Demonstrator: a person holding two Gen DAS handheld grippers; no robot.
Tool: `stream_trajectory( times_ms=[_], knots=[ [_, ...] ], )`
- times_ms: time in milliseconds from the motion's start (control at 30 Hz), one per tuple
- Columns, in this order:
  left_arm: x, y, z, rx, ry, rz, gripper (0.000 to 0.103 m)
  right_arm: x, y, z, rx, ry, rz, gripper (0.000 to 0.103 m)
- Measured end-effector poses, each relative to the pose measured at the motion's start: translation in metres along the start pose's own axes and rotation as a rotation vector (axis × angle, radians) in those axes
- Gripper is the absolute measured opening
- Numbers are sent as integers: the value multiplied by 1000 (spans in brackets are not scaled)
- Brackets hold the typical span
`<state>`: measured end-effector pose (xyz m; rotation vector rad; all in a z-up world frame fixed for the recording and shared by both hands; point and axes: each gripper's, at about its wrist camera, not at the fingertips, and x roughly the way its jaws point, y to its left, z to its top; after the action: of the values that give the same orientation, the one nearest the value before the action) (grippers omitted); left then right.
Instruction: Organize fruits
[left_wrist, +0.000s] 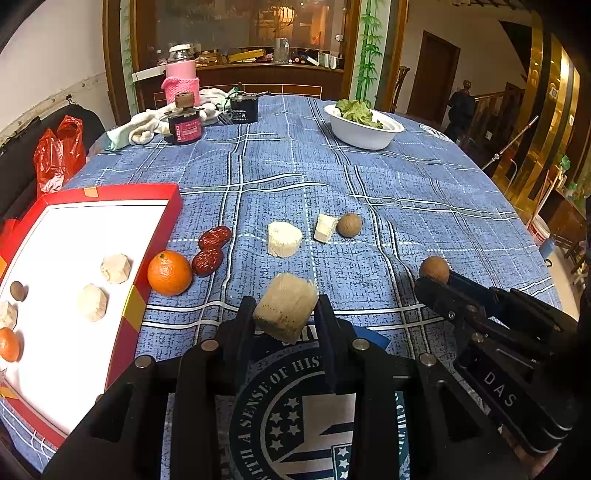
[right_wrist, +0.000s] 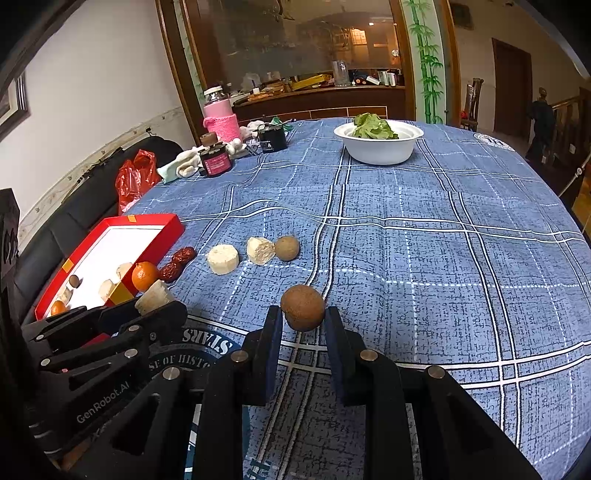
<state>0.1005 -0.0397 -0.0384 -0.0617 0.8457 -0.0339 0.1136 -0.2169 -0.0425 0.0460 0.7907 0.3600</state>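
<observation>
My left gripper (left_wrist: 286, 314) is shut on a pale fibrous chunk (left_wrist: 286, 306), held just above the blue cloth. My right gripper (right_wrist: 303, 317) is shut on a brown round fruit (right_wrist: 303, 308); it also shows in the left wrist view (left_wrist: 434, 268). A red box with a white floor (left_wrist: 74, 295) lies at the left and holds several pale chunks, a small brown fruit and an orange. On the cloth lie an orange (left_wrist: 170, 273), two red dates (left_wrist: 212, 245), two pale chunks (left_wrist: 284, 239) and a brown round fruit (left_wrist: 349, 224).
A white bowl of greens (left_wrist: 364, 127) stands at the far right of the table. Dark jars (left_wrist: 184, 125), a pink-wrapped bottle (left_wrist: 181, 79) and cloths sit at the far left. A red plastic bag (left_wrist: 59, 155) lies on a dark sofa beside the table.
</observation>
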Motion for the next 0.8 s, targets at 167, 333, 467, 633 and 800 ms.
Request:
stream_trajectory(
  times_ms=[167, 333, 467, 633, 800],
  knots=[
    [-3, 2, 1, -4, -3, 0, 30, -1, 4, 0, -4, 0, 7, 24],
    [-7, 4, 2, -8, -11, 2, 30, -4, 9, 1, -14, -4, 13, 24],
    [-9, 5, 2, -7, -15, 0, 30, -5, 10, 2, -14, -7, 18, 24],
    [-10, 5, 2, -7, -18, -1, 30, -7, 11, 1, -15, -8, 20, 24],
    [-14, 5, 1, -6, -26, -3, 30, -10, 14, 1, -18, -14, 24, 24]
  ],
)
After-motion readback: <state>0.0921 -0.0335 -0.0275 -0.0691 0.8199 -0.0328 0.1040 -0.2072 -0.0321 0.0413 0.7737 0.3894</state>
